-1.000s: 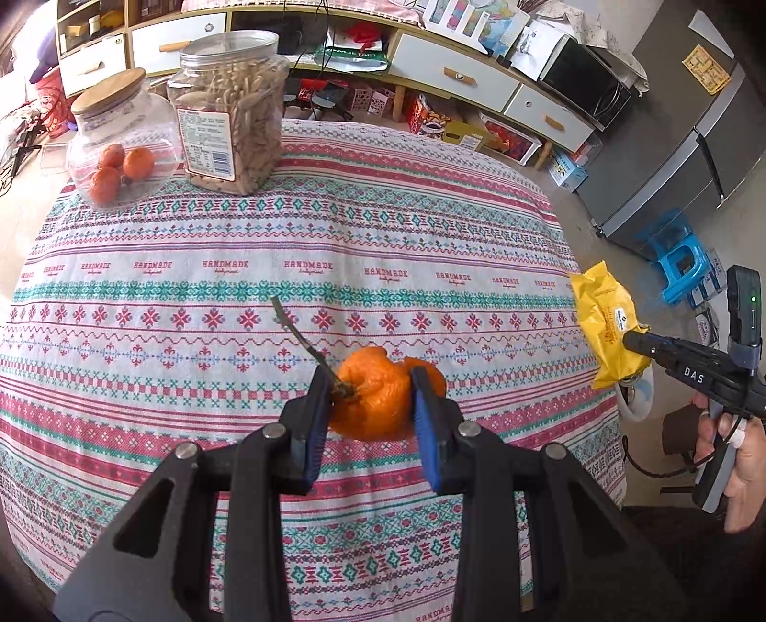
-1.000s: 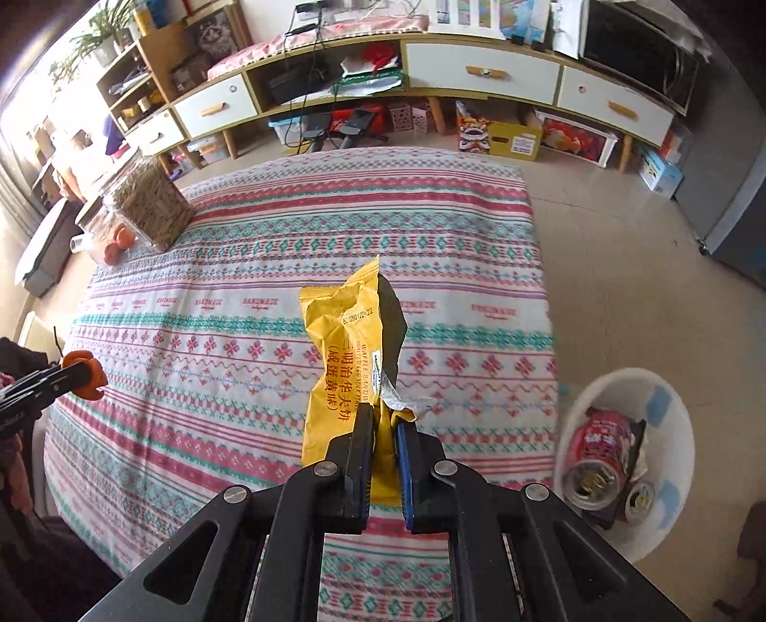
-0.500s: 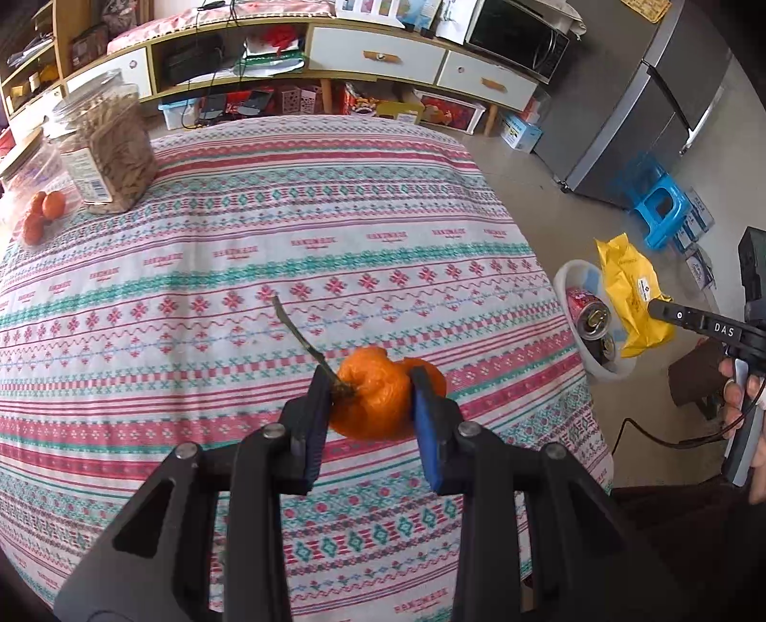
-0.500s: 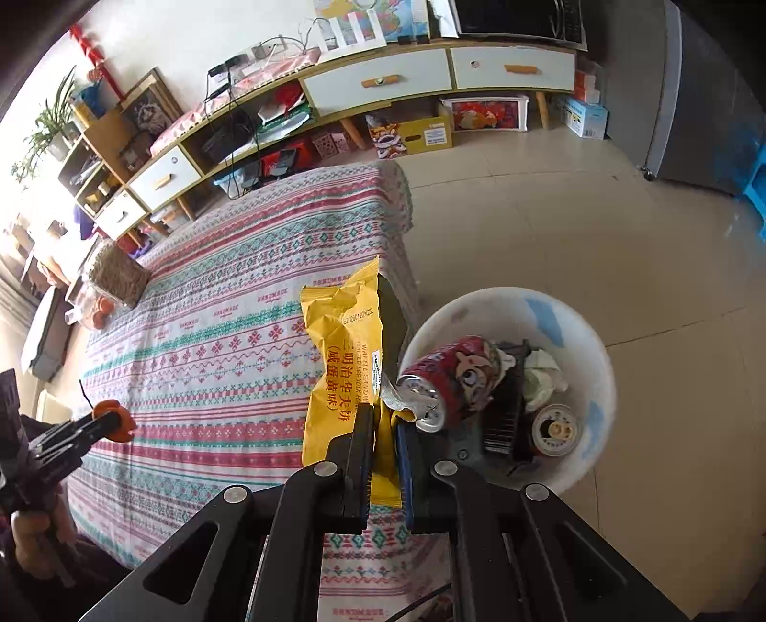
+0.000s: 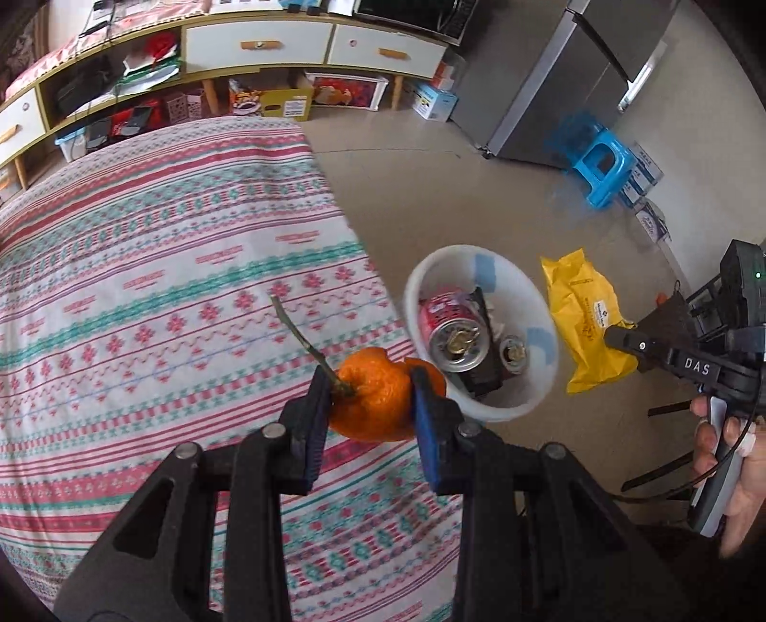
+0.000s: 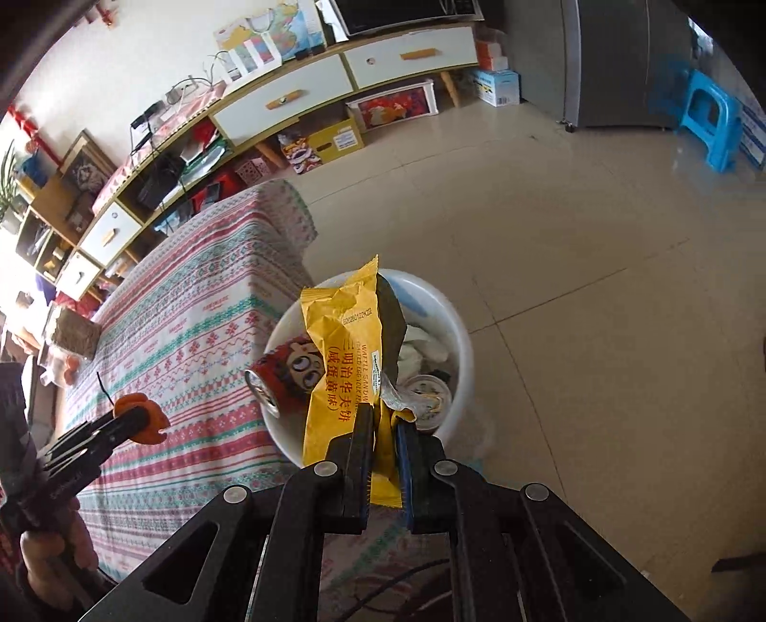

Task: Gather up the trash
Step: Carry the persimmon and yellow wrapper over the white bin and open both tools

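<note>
My left gripper (image 5: pixel 371 397) is shut on an orange peel (image 5: pixel 378 402) with a thin stalk, held over the table's right edge beside the white trash bin (image 5: pixel 483 258). The bin stands on the floor and holds a red can (image 5: pixel 452 325) and other rubbish. My right gripper (image 6: pixel 383 421) is shut on the lower end of a yellow snack wrapper (image 6: pixel 342 363), which hangs over the bin (image 6: pixel 455 335). In the left wrist view the same wrapper (image 5: pixel 584 316) shows to the right of the bin. In the right wrist view the peel (image 6: pixel 143 418) shows at the left.
The table wears a patterned red and green cloth (image 5: pixel 167 287). A low cabinet with white drawers (image 5: pixel 258 43) lines the far wall. A grey fridge (image 5: pixel 574 81) and a blue stool (image 5: pixel 601 167) stand on the tiled floor to the right. Jars (image 6: pixel 72 335) sit at the table's far end.
Both grippers have swung to the right, from over the table to the bin beside it. The wrapper now hangs over the bin, and the peel has reached the table's edge. Both grips are unchanged.
</note>
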Available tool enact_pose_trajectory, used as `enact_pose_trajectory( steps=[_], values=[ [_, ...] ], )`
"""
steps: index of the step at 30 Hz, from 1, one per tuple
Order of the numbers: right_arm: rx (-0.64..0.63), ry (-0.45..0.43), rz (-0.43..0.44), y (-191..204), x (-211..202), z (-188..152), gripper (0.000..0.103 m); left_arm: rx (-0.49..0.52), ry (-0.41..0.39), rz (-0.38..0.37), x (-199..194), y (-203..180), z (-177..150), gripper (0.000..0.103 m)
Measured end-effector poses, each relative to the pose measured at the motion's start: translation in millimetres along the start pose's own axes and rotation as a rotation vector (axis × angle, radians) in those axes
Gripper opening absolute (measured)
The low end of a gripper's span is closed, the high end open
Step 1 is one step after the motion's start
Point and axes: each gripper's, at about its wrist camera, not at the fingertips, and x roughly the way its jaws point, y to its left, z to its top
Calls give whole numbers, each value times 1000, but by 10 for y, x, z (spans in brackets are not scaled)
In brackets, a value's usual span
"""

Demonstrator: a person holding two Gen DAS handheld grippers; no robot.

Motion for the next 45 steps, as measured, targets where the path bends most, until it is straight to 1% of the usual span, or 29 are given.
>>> enact_pose_trajectory(
  steps=[4,10,17,21,22,24,25,26,31,33,35,41,43,45],
  values=[
    [49,4,-2,-210,2,-18,10,46,31,-30,256,-354,134,35],
    [88,-3,-13,-407,-33,-32,10,103,53,-43,544,-767,331,35],
    [119,8,-10,-592,-27,-56,10,146,82,-49,855,-1052,460,35],
    [133,8,-13,-666,-37,-65,10,160,79,-48,975,-1141,495,35],
    [136,7,-13,-685,-39,-65,10,158,76,-48,984,-1150,500,39],
    [142,6,-13,-691,-43,-64,10,142,69,-46,960,-1124,503,46],
    [143,7,-13,-692,-41,-62,10,135,61,-45,931,-1106,503,53],
    [144,9,-14,-687,-36,-58,10,130,52,-45,898,-1088,506,57],
    [135,19,-8,-585,20,-34,10,125,33,-50,695,-937,490,60],
    [129,24,-5,-531,47,-18,10,135,23,-36,591,-859,451,64],
    [123,28,-3,-456,73,-4,10,142,5,-26,485,-746,421,72],
    [124,41,4,-259,197,54,11,126,-9,-17,240,-362,276,78],
    [140,43,28,-209,257,73,12,118,-9,-9,174,-247,229,79],
    [178,48,73,-188,324,91,15,110,-10,2,101,-139,181,80]
  ],
)
